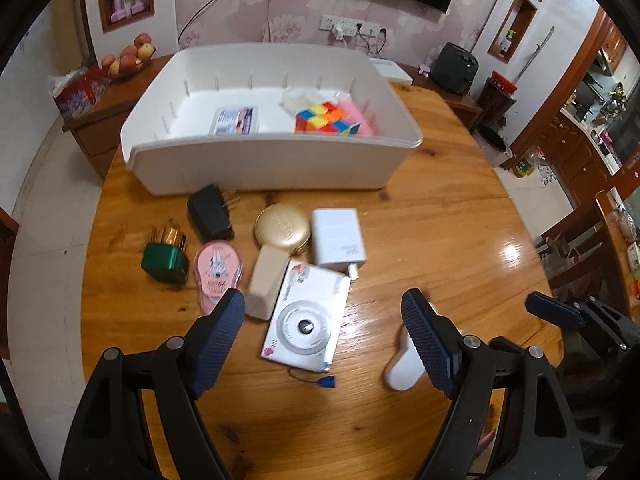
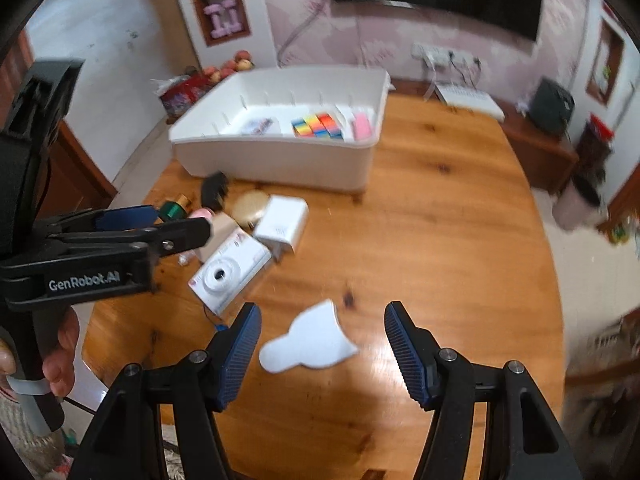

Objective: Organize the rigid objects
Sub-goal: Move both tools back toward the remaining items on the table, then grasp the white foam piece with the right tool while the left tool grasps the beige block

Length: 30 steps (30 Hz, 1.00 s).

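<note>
A white bin [image 1: 256, 168] stands at the back of the round wooden table [image 1: 440, 240]; it holds a colour cube [image 1: 326, 118], a pink block [image 1: 362, 114] and a small packet [image 1: 236, 120]. In front lie a white camera [image 1: 306, 322], white charger [image 1: 338, 236], gold compact [image 1: 282, 228], beige case [image 1: 266, 280], pink item [image 1: 218, 268], green box [image 1: 166, 258] and black adapter [image 1: 210, 212]. My left gripper [image 1: 323, 328] is open and empty above the camera. My right gripper [image 2: 322, 338] is open above a white flared piece [image 2: 310, 340], not touching it.
A wooden sideboard with a fruit basket [image 1: 128, 58] stands behind the table at left. A dark appliance [image 1: 456, 66] sits at back right. Chairs and cabinets [image 1: 600, 240] crowd the right side. The left gripper's body [image 2: 100, 248] fills the left of the right wrist view.
</note>
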### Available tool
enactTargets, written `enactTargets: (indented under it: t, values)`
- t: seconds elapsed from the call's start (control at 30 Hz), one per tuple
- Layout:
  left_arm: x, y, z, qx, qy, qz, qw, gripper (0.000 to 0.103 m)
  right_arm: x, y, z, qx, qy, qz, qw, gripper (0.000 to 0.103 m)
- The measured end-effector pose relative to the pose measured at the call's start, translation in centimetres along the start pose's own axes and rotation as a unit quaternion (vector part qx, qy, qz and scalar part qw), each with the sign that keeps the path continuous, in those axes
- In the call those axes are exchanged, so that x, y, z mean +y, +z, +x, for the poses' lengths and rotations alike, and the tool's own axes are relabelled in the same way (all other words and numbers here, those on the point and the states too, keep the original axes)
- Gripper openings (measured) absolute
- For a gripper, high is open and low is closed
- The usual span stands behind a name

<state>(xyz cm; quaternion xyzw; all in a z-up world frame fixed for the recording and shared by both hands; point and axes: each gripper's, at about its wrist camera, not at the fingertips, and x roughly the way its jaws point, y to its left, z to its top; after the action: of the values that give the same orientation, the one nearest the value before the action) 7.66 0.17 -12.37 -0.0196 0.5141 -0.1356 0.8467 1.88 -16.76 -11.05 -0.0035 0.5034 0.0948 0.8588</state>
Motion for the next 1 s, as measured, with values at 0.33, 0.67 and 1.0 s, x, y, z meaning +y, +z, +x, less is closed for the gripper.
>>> enactTargets:
  t: [0.33, 0.67, 1.0]
  values:
    - [1.5, -0.9, 3.2, 0.019, 0.006, -0.008, 0.9998, 0.083, -1.9, -2.4, 4.5, 0.071, 0.008, 0.103, 0.992, 0.065]
    - [3.6, -0.3, 5.4, 0.027, 0.003, -0.023, 0.9994, 0.082, 0.4, -3.2, 8.2, 0.128, -0.003, 0.116, 0.985, 0.065]
    - [3.9, 0.0, 6.9, 0.033, -0.002, -0.014, 0.9993, 0.077, 1.4, -2.5, 9.1, 0.127, -0.027, 0.12, 0.984, 0.065]
